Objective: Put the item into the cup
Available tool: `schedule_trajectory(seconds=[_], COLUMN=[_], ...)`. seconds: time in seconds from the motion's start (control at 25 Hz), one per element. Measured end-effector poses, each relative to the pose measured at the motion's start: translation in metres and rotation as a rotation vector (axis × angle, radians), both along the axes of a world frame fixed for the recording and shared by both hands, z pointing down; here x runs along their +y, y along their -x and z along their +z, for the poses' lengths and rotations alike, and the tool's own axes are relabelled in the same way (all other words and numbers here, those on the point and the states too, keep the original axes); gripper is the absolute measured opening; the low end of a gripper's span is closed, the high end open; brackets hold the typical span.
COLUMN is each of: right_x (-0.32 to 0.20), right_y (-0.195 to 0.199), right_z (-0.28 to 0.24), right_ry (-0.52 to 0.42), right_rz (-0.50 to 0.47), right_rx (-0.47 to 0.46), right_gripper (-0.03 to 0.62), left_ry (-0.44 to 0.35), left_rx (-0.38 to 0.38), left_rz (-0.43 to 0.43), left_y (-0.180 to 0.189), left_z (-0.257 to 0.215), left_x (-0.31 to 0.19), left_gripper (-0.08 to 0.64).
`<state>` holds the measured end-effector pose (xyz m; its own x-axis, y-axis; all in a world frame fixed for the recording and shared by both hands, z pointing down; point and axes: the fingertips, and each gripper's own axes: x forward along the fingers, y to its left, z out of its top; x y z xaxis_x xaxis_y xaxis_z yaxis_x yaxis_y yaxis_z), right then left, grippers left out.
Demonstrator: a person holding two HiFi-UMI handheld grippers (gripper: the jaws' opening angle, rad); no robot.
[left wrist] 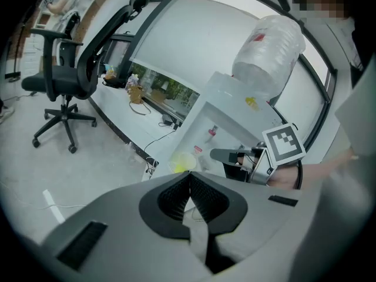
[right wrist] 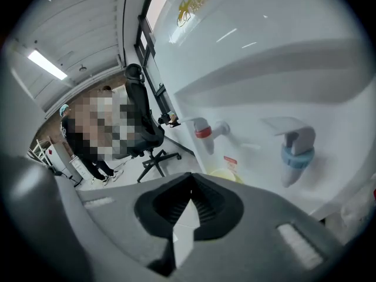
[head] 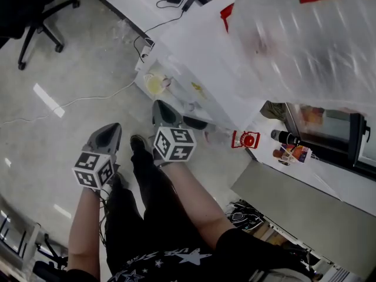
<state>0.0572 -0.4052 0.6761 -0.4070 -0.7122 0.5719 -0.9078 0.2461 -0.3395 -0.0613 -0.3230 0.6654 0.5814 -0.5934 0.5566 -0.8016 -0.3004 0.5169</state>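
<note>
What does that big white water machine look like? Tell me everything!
The water machine is a tall white box that looks like glossy plastic, standing upright on the floor. A big clear bottle sits on top of it. In the hollow at its front are a red tap and a blue tap. A yellowish cup sits below them. A gold logo marks the upper front.
</note>
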Motion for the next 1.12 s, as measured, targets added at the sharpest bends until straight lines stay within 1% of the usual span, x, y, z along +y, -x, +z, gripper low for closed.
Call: schedule_trajectory(seconds=[0.12, 0.24, 0.36, 0.56, 0.76, 0.96, 1.12], right_x=[-0.011, -0.019, -0.026, -0.041, -0.053, -0.060, -0.058], right_y=[0.000, 0.000, -0.001, 0.001, -0.004, -0.009, -0.012], right_z=[0.008, 0.022, 0.032, 0.038, 0.047, 0.052, 0.059], right_ry=[-0.026, -0.023, -0.027, -0.073, -0.066, -0.113, -0.108], right_rz=[0.001, -0.003, -0.008, -0.054, -0.046, -0.054, -0.040], right_rx=[0.002, 0.000, 0.000, 0.045, 0.056, 0.126, 0.154], right_gripper=[0.000, 0.002, 0.000, 0.000, 0.000, 0.002, 0.002], left_ry=[0.002, 0.003, 0.008, 0.000, 0.002, 0.005, 0.005], left_rx=[0.016, 0.028, 0.024, 0.025, 0.029, 0.028, 0.029], left_rz=[-0.019, -0.040, -0.039, -0.039, -0.049, -0.055, -0.053], left_y=[-0.002, -0.004, -0.008, -0.013, -0.019, -0.024, -0.026], left_z=[0.011, 0.022, 0.033, 0.040, 0.045, 0.052, 0.053], left_x=[-0.010, -0.018, -0.025, -0.037, -0.043, -0.048, -0.049], left_gripper=[0.008, 0.008, 0.008, 0.008, 0.008, 0.008, 0.008])
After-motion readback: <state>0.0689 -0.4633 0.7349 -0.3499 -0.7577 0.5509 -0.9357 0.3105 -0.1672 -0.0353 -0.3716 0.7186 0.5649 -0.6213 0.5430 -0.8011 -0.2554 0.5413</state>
